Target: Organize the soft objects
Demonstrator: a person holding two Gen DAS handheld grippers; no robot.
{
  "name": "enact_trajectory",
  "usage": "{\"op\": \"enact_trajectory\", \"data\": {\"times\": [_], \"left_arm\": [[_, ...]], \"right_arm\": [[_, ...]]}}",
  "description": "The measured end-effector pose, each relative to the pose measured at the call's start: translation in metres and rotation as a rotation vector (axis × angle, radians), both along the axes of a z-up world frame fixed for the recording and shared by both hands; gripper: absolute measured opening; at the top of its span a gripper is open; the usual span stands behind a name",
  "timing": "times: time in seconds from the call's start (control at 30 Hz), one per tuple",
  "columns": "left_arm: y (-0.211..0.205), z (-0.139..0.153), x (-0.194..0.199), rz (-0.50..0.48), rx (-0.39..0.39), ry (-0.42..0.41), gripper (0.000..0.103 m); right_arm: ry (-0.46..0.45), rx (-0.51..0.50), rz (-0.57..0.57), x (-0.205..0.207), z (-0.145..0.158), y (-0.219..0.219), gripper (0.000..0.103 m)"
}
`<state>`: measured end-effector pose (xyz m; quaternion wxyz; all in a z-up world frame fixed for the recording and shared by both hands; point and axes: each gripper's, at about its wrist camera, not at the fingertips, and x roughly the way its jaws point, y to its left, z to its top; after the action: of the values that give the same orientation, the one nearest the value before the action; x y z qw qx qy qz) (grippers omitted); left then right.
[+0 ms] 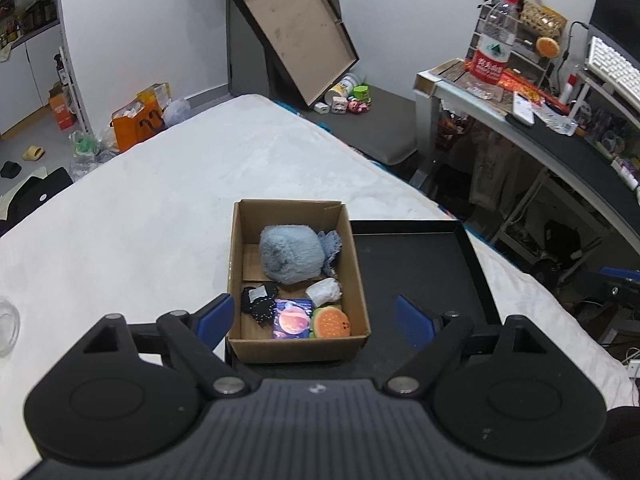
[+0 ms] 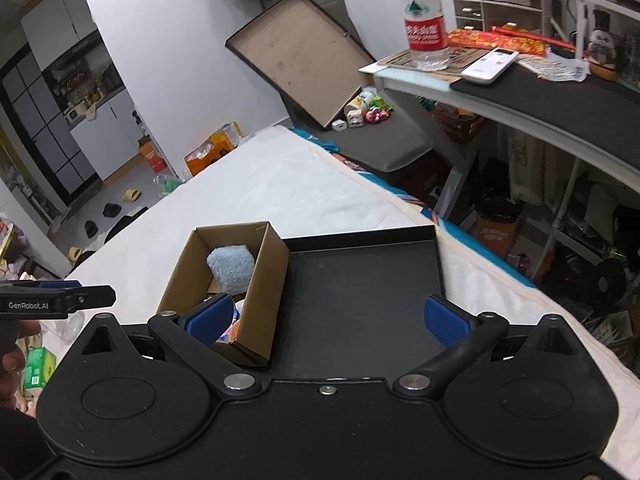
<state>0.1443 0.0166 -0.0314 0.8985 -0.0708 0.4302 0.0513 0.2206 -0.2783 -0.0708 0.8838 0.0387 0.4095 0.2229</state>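
1. Both claws empty: left claw [image 1: 314,320] spread wide with nothing between the blue pads, above the near end of the cardboard box [image 1: 240,268]; right claw [image 2: 326,320] spread to its widest over the black tray [image 2: 438,256], also pinching nothing.
2. Soft things already in the box, which sits on the white bed [image 1: 160,200] hard against the tray: fluffy blue-grey plush [image 1: 290,254] in the far half with a scrap of blue cloth [image 1: 332,246] beside it; black dotted fabric [image 1: 258,300], white crumpled wad [image 1: 325,292], planet-print packet [image 1: 294,320] and orange burger-shaped squishy [image 1: 331,322] at the near end.
3. Tray bare in both views, so sorting probably finished or nearly so; hard to tell from here whether anything soft lies out of frame.
4. Scan the bed and tray edges before declaring done.
5. For any tidying inside, come straight down, pads clear of the cardboard walls, and pinch gently at the middle of a soft item.
6. Keep claws well apart from each other; avoid nudging the light box off the tray's side.
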Motion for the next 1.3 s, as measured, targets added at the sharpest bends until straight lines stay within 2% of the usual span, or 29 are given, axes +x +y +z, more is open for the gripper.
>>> {"op": "enact_trajectory", "data": {"times": [0.5, 0.67, 0.9, 0.97, 1.3], "left_arm": [[-0.017, 0.040, -0.044, -0.012, -0.009, -0.055, 0.091], [-0.019, 0.050, -0.063, -0.007, -0.009, -0.085, 0.096], [-0.020, 0.055, -0.088, 0.009, -0.003, -0.118, 0.099], [-0.019, 0.056, -0.094, 0.011, -0.010, -0.128, 0.102], [-0.028, 0.052, -0.124, -0.020, 0.001, -0.145, 0.102]], "right_arm": [[-0.039, 0.042, -0.020, -0.031, 0.034, -0.025, 0.103], [-0.054, 0.051, -0.015, -0.046, 0.044, -0.028, 0.103], [-0.058, 0.058, -0.003, -0.067, 0.051, -0.028, 0.103], [-0.061, 0.055, 0.000, -0.074, 0.053, -0.028, 0.103], [-0.082, 0.034, -0.003, -0.107, 0.054, -0.024, 0.103]]}}
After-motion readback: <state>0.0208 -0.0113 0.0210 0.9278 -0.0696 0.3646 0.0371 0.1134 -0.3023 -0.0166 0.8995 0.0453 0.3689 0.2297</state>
